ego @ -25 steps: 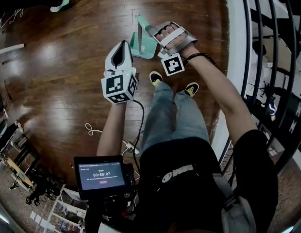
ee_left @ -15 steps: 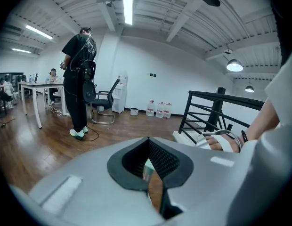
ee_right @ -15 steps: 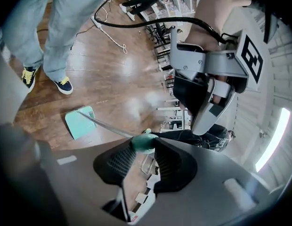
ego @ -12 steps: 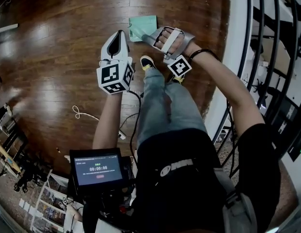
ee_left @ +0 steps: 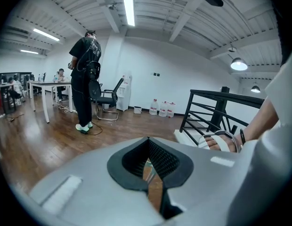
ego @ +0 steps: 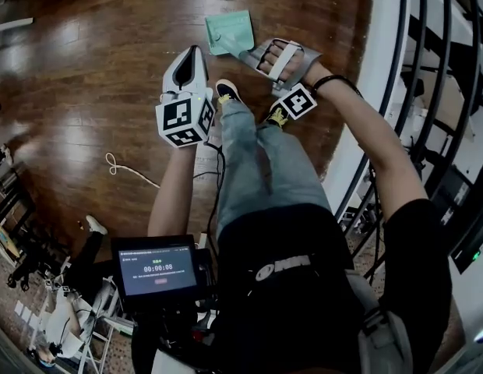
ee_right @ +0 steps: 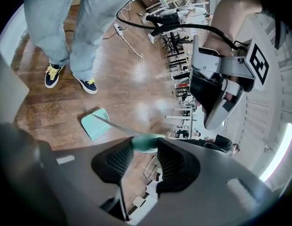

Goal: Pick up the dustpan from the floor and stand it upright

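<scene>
Loosely, the right gripper's [ee_right: 145,146] fingers [ee_right: 173,163] pinch the teal handle [ee_right: 147,141] tip and have just been opening, probably to let the dustpan [ego: 230,31] stand alone. Its pan [ee_right: 95,125] sits on the floor [ego: 109,68] near the shoes [ego: 226,92]. The left gripper [ee_left: 149,163] waits aside, fingers together, empty.

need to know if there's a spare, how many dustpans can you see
1. The dustpan is just ahead of the shoes, pan down at the floor, handle slanting up from it. More could be outside these views.
</scene>
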Demonstrator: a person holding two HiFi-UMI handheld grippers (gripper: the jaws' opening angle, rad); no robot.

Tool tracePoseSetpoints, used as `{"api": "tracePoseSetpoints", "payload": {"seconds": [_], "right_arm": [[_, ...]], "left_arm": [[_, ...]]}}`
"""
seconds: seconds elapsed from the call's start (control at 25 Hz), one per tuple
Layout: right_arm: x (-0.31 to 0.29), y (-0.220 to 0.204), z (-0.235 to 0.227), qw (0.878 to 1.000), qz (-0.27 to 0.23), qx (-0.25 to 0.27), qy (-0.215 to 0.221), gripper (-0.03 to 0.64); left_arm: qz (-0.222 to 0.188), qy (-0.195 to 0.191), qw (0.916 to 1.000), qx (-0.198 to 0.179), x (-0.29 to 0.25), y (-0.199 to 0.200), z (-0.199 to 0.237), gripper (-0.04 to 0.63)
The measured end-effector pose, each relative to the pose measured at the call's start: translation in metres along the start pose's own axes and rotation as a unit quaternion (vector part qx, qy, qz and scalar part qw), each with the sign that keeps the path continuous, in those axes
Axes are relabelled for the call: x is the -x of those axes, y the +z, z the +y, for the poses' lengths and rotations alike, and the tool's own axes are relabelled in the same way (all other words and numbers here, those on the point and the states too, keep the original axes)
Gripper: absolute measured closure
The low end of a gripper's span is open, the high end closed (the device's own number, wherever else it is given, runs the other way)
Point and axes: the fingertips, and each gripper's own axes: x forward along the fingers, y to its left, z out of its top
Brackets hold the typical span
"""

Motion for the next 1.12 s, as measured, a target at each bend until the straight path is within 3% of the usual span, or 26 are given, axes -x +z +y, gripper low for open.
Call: {"api": "tracePoseSetpoints", "payload": {"seconds": [0.12,0.32,0.44,0.64,0.72,1.0,1.12], "right_arm": [[0.010,-0.005,-0.003,1.000,0.007,-0.009,0.003,0.453],[0.016,-0.002,0.008,0.995,-0.003,-0.082,0.053,0.423],[0.021,0.001,0.011,0.996,0.012,-0.075,0.057,0.412],[0.035,0.014,0.047,0.986,0.012,-0.061,0.153,0.197],[0.041,0.013,0.053,0.984,0.008,-0.056,0.166,0.154],[0.073,0.003,0.070,0.964,-0.009,-0.109,0.243,0.138],[0.096,0.001,0.044,0.950,-0.004,-0.176,0.257,0.140]], "left_arm": [[-0.001,0.005,1.0000,-0.004,0.006,0.002,-0.014,0.575],[-0.002,-0.001,0.9998,-0.017,0.004,0.013,-0.024,0.575],[0.004,-0.001,0.9997,-0.023,0.008,0.018,-0.023,0.575],[0.008,0.000,0.9996,-0.027,0.015,0.022,-0.028,0.577],[0.009,-0.004,0.9995,-0.029,0.013,0.025,-0.032,0.575],[0.005,-0.017,0.9989,-0.044,0.011,0.034,-0.042,0.575],[0.000,-0.025,0.9986,-0.047,0.026,0.045,-0.049,0.575]]}}
